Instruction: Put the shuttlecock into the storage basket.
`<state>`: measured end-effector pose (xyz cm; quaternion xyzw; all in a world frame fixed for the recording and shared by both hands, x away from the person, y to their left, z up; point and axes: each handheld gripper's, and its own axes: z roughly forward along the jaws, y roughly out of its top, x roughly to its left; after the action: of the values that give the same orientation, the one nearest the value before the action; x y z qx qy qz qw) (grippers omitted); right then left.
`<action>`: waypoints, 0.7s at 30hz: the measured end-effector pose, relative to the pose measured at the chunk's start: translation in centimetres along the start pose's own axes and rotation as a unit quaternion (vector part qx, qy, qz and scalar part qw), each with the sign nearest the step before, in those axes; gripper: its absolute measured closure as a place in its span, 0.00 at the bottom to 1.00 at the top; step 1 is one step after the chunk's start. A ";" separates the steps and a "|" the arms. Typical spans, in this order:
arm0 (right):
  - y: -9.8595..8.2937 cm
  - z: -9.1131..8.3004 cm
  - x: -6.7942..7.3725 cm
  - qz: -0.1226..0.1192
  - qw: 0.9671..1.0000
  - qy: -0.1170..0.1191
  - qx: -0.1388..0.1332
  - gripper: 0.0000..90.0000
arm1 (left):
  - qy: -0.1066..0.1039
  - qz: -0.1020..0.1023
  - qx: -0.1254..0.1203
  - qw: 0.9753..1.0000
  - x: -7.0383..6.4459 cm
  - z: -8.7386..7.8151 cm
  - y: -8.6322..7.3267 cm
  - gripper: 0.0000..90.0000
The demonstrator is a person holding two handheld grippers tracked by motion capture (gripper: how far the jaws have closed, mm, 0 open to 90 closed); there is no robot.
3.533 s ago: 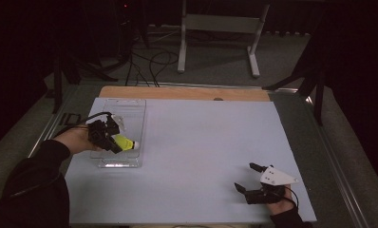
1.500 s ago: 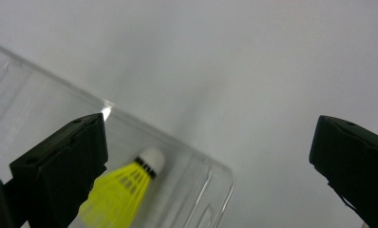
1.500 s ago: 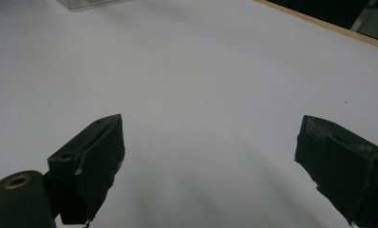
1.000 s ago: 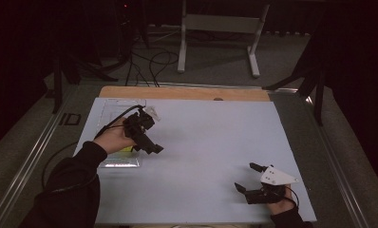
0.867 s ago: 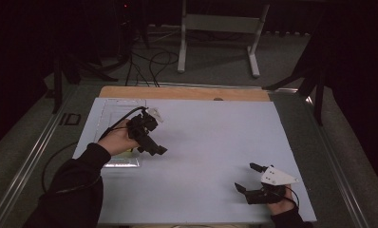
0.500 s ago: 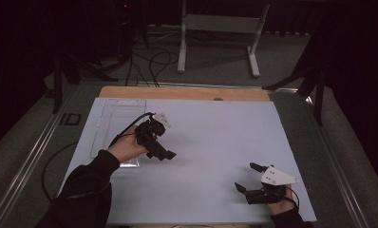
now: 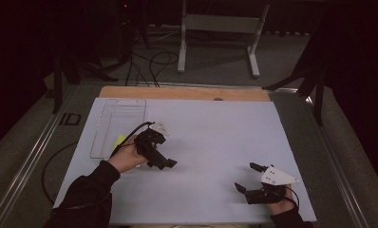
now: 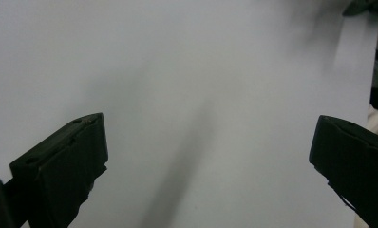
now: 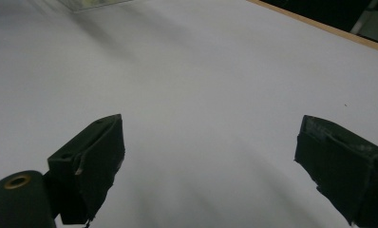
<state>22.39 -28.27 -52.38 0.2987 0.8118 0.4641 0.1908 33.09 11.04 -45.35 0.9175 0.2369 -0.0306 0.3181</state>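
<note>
A: What does the high view show of the left gripper [image 7: 162, 160]?

B: It is held in the person's left hand [image 7: 126, 156] over the white counter [image 7: 215, 133], left of centre; its black fingers point towards the middle of the sheet. In the left gripper view the 2 fingers [image 8: 66, 166] stand wide apart with bare white surface between them; they grip nothing.

A: And the right gripper [image 7: 248, 179]?

B: It rests low near the front right corner of the counter, a grey three-cornered plate [image 7: 277, 176] on top; its 2 fingers [image 9: 89, 161] are likewise spread wide in the right gripper view, with nothing between them.

A: Where is the thing nearest the left gripper?

B: A clear tray [image 7: 118, 127] lies on the left part of the counter, towards the far edge; a small yellow object [image 7: 120, 140] lies inside it near its front right corner, just beside the left hand; what the object is cannot be told. The left gripper sits just to the right of the tray; a black cable [image 7: 59, 161] trails from it off the counter's left edge.
</note>
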 end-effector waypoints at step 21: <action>0.0 0.0 0.0 -0.001 1.000 0.001 0.000 0.10 | -0.019 0.004 -0.011 1.000 -2.5 1.2 -6.0 0.00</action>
<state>22.38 -28.28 -52.36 0.2974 0.8123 0.4640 0.1907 28.28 13.40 -49.17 0.9143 0.2271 -0.0442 0.3324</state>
